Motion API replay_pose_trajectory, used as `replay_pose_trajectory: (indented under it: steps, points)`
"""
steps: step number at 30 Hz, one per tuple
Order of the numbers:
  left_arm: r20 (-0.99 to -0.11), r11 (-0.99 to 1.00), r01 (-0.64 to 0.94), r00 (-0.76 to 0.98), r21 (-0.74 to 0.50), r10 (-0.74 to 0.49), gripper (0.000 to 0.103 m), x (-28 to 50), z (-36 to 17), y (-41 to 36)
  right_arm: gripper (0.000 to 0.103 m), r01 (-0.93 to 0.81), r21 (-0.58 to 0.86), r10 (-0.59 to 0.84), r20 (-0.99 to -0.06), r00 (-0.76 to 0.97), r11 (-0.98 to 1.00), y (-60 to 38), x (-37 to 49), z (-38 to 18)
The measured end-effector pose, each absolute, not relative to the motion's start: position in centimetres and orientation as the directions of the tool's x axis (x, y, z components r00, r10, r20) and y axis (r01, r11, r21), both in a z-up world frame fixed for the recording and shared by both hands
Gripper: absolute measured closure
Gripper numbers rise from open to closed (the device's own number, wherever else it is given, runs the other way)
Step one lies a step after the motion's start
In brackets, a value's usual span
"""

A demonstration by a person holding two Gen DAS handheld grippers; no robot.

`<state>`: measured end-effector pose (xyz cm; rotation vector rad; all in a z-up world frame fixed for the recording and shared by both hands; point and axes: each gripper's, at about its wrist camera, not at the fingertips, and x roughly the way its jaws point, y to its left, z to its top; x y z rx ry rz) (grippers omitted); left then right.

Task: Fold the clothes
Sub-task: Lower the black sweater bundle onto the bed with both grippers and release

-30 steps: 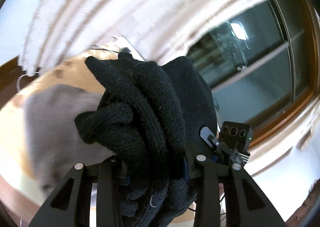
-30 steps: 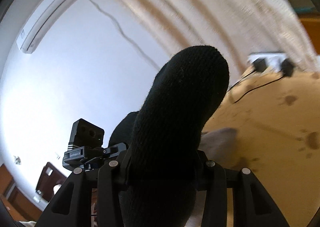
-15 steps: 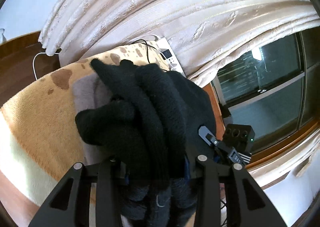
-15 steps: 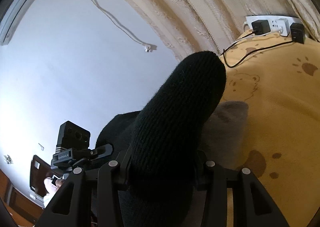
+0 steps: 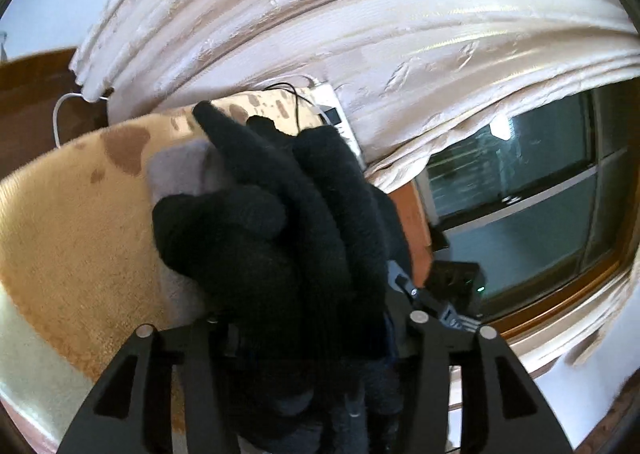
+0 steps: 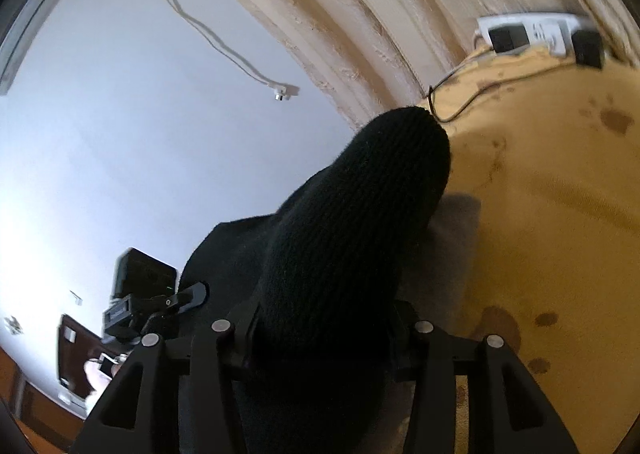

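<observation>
Now both claws, left claw [image 5: 304, 338] loosening and right claw [image 6: 320, 334] too, still pinch the black knitted garment [image 5: 280, 238]; a premature release could slump its fold.

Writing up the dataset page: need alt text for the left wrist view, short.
A bunched black knit garment fills the jaws of the left gripper, which are opening, above a tan spotted blanket with a grey cloth on it. Behind are cream curtains and a window.
</observation>
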<state>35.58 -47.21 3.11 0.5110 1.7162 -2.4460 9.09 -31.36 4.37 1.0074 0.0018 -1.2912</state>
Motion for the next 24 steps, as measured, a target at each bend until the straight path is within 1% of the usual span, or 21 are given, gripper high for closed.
replay_pose_trajectory:
  steps: [1, 2, 3, 4, 5, 6, 8, 9, 11, 12, 14, 16, 18, 21, 23, 24]
  points:
    - [-0.329, -0.361, 0.274, -0.939, -0.892, 0.101, 0.044, 35.7, 3.2, -47.1, 0.052, 0.792, 0.608, -0.787, -0.517, 0.337, -0.06, -31.3, 9.1, 4.4]
    - [-0.332, -0.36, 0.277, -0.938, -0.891, 0.099, 0.041, 35.8, 3.4, -47.0, 0.046, 0.796, 0.602, -0.788, -0.515, 0.337, -0.053, -31.3, 9.1, 4.4]
    - [-0.342, -0.353, 0.294, -0.936, -0.888, 0.082, 0.036, 36.1, 3.7, -47.1, 0.041, 0.801, 0.597, -0.79, -0.513, 0.337, -0.046, -31.2, 9.0, 4.4]
    - [-0.354, -0.346, 0.313, -0.933, -0.885, 0.061, 0.029, 36.4, 4.0, -47.1, 0.033, 0.81, 0.584, -0.788, -0.525, 0.322, -0.058, -31.5, 8.9, 4.5]
    - [-0.366, -0.338, 0.332, -0.93, -0.881, 0.04, 0.025, 36.8, 4.4, -47.2, 0.03, 0.819, 0.569, -0.79, -0.531, 0.307, -0.065, -31.5, 8.7, 4.7]
    - [-0.396, -0.339, 0.375, -0.918, -0.863, -0.009, 0.018, 37.4, 5.0, -47.2, 0.03, 0.829, 0.555, -0.791, -0.538, 0.291, -0.072, -31.5, 8.6, 4.9]
    - [-0.477, -0.387, 0.497, -0.865, -0.777, -0.155, 0.017, 38.6, 6.9, -46.6, 0.03, 0.894, 0.439, -0.824, -0.536, 0.182, -0.088, -30.0, 9.4, 6.8]
    - [-0.495, -0.419, 0.538, -0.841, -0.731, -0.217, 0.017, 39.0, 8.0, -46.1, 0.03, 0.92, 0.378, -0.839, -0.529, 0.127, -0.099, -29.3, 9.8, 7.7]
    - [-0.507, -0.486, 0.596, -0.802, -0.639, -0.317, 0.017, 39.2, 10.1, -44.3, 0.03, 0.96, 0.251, -0.866, -0.499, 0.021, -0.121, -28.0, 10.8, 9.4]
    - [-0.503, -0.518, 0.606, -0.793, -0.604, -0.343, 0.016, 39.1, 11.1, -43.1, 0.03, 0.974, 0.184, -0.878, -0.478, -0.03, -0.133, -27.4, 11.4, 10.2]
    - [-0.484, -0.584, 0.605, -0.792, -0.541, -0.372, 0.016, 38.5, 13.1, -40.4, 0.03, 0.991, 0.086, -0.901, -0.43, -0.057, -0.104, -27.2, 12.8, 11.7]
    - [-0.453, -0.664, 0.559, -0.819, -0.496, -0.351, 0.016, 37.5, 14.7, -37.6, 0.03, 0.997, 0.04, -0.91, -0.413, -0.039, -0.061, -27.2, 14.3, 12.3]
    - [-0.429, -0.74, 0.514, -0.84, -0.434, -0.332, 0.016, 36.5, 15.6, -35.0, 0.03, 0.999, 0.033, -0.896, -0.444, 0.0, -0.016, -28.9, 14.8, 11.5]
    - [-0.441, -0.815, 0.495, -0.83, -0.302, -0.341, 0.015, 34.7, 15.4, -32.9, 0.03, 0.997, 0.07, -0.857, -0.512, 0.05, 0.017, -32.0, 14.4, 9.8]
    - [-0.484, -0.82, 0.511, -0.803, -0.26, -0.347, 0.015, 33.6, 14.2, -33.2, 0.03, 0.992, 0.113, -0.824, -0.555, 0.115, 0.063, -33.0, 14.1, 8.2]
    - [-0.505, -0.81, 0.522, -0.792, -0.266, -0.345, 0.015, 33.4, 13.5, -33.9, 0.03, 0.988, 0.125, -0.804, -0.576, 0.146, 0.09, -33.2, 14.0, 7.5]
